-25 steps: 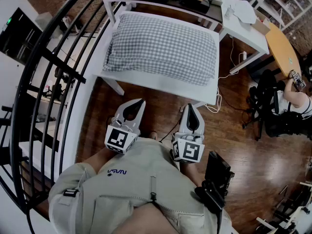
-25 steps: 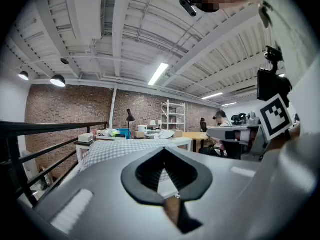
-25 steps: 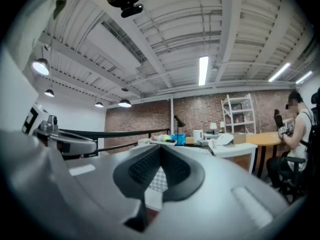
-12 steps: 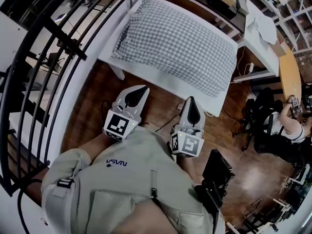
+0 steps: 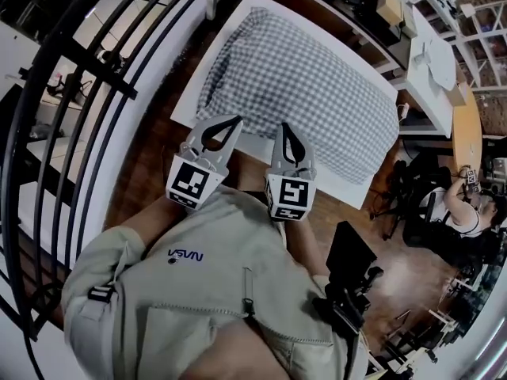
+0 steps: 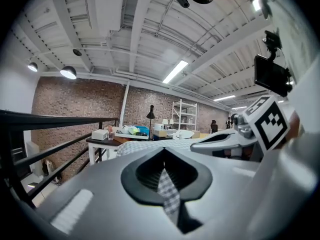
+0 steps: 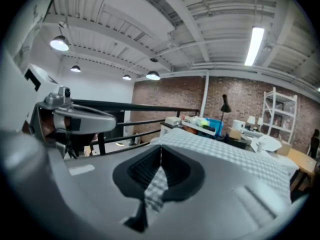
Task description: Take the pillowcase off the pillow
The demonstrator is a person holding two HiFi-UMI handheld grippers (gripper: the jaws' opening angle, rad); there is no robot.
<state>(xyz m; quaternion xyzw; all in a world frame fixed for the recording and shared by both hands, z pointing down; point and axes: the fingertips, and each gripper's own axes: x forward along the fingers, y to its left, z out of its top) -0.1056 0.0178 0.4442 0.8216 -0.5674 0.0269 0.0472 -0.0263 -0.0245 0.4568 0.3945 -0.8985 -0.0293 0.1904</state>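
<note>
— The white table (image 5: 253, 147) in this brick-walled loft is sitting upper middle. What is changing?
— The left gripper (image 5: 226, 125) and right gripper (image 5: 283, 127), both pressed together and empty, are now reaching its near edge after hanging back lower down.
— And the gingham pillowcase (image 5: 305, 85)?
— It is still covering the pillow (image 5: 333, 113) at upper centre, so I'd say the stripping is only starting.

A small grey-and-white check is carried over the whole of the soft rectangular pillowcase (image 5: 309, 93), which is set off against the plain white rectangular table top (image 5: 188, 101). The floor (image 5: 154, 169) of wooden boards is coloured a dark reddish brown, and the metal bar railing (image 5: 95, 70) is finished in black. The left gripper (image 5: 236, 119) and the right gripper (image 5: 283, 127) are cased in pale grey plastic and lined in black, and their cubes are marked with black-and-white square patterns. A beige garment (image 5: 214, 291) with dark blue lettering is worn by the person. The far brick wall (image 6: 75, 101) is seen as red-brown.
</note>
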